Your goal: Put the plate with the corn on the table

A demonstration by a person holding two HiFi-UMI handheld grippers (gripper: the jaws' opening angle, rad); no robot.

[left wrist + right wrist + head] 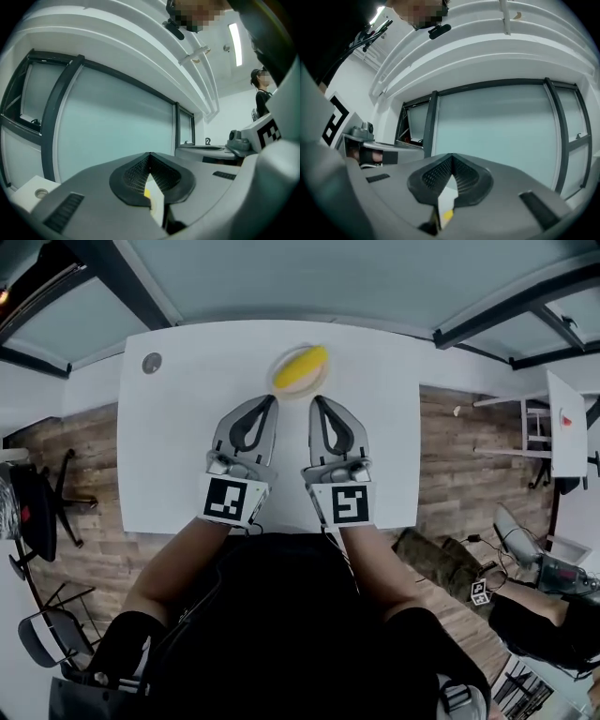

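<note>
Plate [284, 383] with the corn [301, 366], lying on the white table [178, 446] at the upper centre of the head view. The fingertips of both grippers point at the plate from just below, apart from its rim.

Left gripper [272, 399]: jaws together, nothing between them. In the left gripper view [150, 155] the ribbed pads meet at one seam. Below that seam a narrow slit shows a sliver of white and yellow, too small to identify.

Right gripper [316, 399]: jaws likewise closed and empty. The right gripper view [452, 157] shows the pads meeting at the tip, with a similar pale and yellow sliver beneath.

The two grippers lie side by side at mid-frame, each with its marker cube [234, 499] toward the lower edge.

Surroundings: a small round disc [152, 363] near the table's upper left corner; wooden floor [89, 442] to either side; a glazed wall [112, 126] ahead of both gripper views.
</note>
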